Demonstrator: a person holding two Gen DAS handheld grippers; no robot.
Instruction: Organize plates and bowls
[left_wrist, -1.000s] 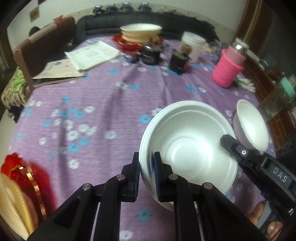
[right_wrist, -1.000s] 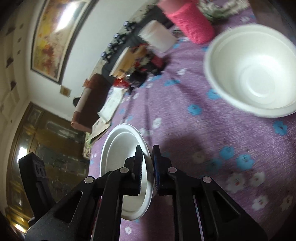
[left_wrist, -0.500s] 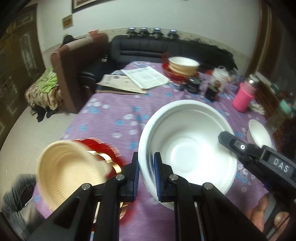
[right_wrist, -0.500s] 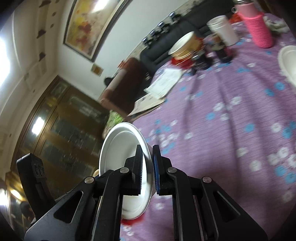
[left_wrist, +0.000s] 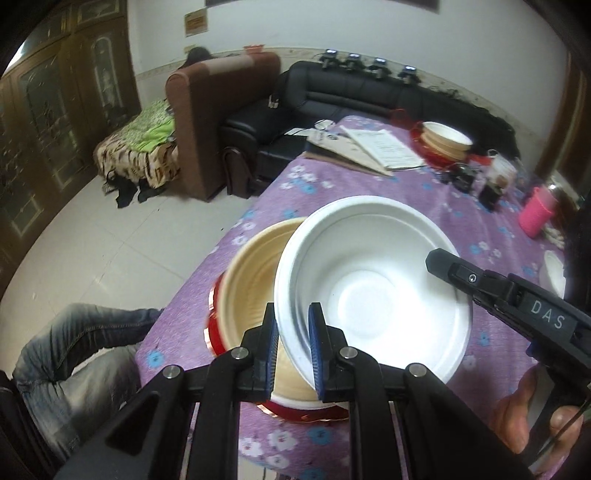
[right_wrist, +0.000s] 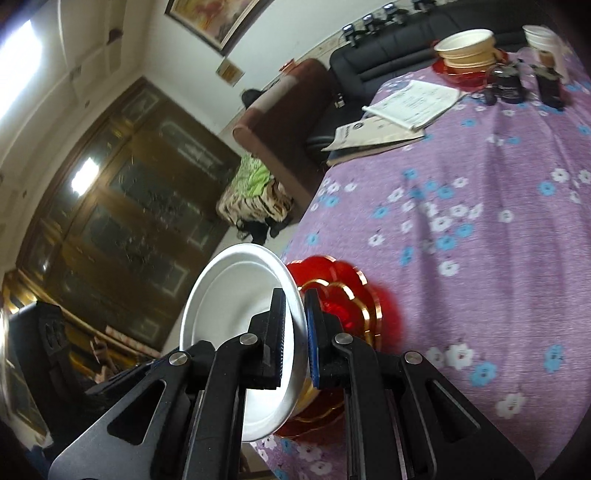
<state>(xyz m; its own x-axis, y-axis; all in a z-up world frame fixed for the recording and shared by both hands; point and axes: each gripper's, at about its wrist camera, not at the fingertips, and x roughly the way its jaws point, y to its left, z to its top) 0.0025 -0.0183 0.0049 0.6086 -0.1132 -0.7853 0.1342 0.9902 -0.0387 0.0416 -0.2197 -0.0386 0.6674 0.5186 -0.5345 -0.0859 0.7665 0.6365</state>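
Observation:
My left gripper (left_wrist: 291, 345) is shut on the near rim of a large white bowl (left_wrist: 373, 288). The bowl hangs tilted over a beige bowl (left_wrist: 251, 291), which sits on a red gold-rimmed plate (left_wrist: 216, 332) at the table's near left corner. In the right wrist view, my right gripper (right_wrist: 295, 332) is shut on the rim of a small white plate (right_wrist: 236, 314), held on edge just left of the red gold-rimmed plate (right_wrist: 343, 295). Each gripper is out of the other's view.
A purple flowered cloth (right_wrist: 498, 221) covers the table. At the far end stand stacked beige bowls on a red plate (left_wrist: 445, 140), papers (left_wrist: 380, 147), black items (left_wrist: 487, 192) and a pink cup (left_wrist: 535, 216). A small white bowl (left_wrist: 554, 273) lies right. A person's leg (left_wrist: 74, 343) is beside the corner.
Both views have swung from the middle of the table to its near left corner. The beige bowl and red plate now lie under the held white bowl. Both grips are unchanged.

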